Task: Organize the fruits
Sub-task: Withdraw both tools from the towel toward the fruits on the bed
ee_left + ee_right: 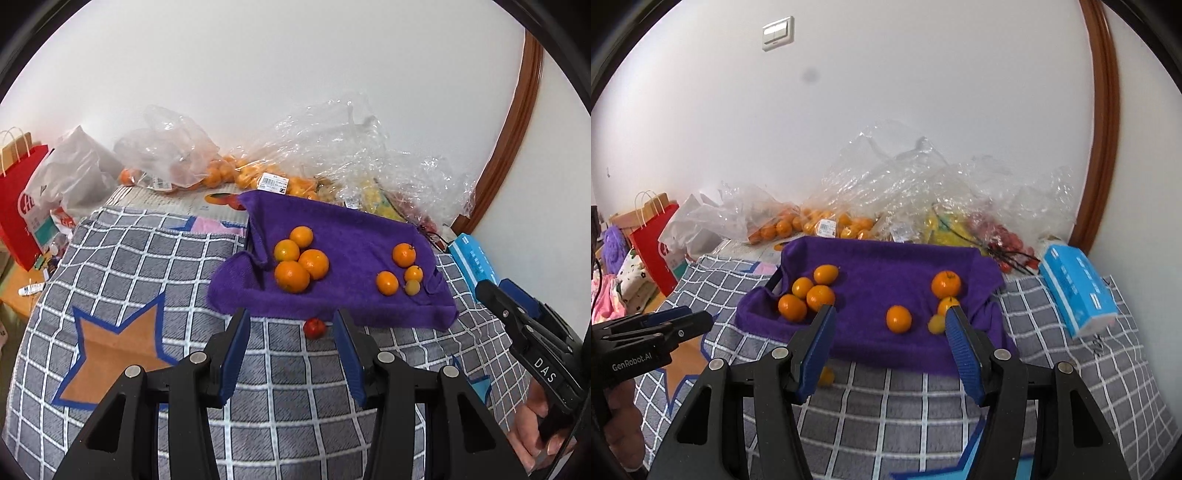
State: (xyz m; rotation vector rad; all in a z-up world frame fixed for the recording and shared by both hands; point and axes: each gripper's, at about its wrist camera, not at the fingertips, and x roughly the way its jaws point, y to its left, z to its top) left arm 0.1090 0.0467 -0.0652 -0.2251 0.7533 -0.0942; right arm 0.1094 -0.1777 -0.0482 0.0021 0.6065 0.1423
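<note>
Both claws, left gripper and right gripper, are hanging released and empty over the grey checked blanket; approaching the small red fruit lying just off the purple towel is calling for a low, centred, gentle pinch.

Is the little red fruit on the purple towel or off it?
Off. The little red fruit lies on the checked blanket, just past the purple towel edge.

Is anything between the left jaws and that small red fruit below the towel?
Nothing visible. The red fruit lies on the checked blanket just beyond the open, empty left gripper, at the purple towel edge.
</note>
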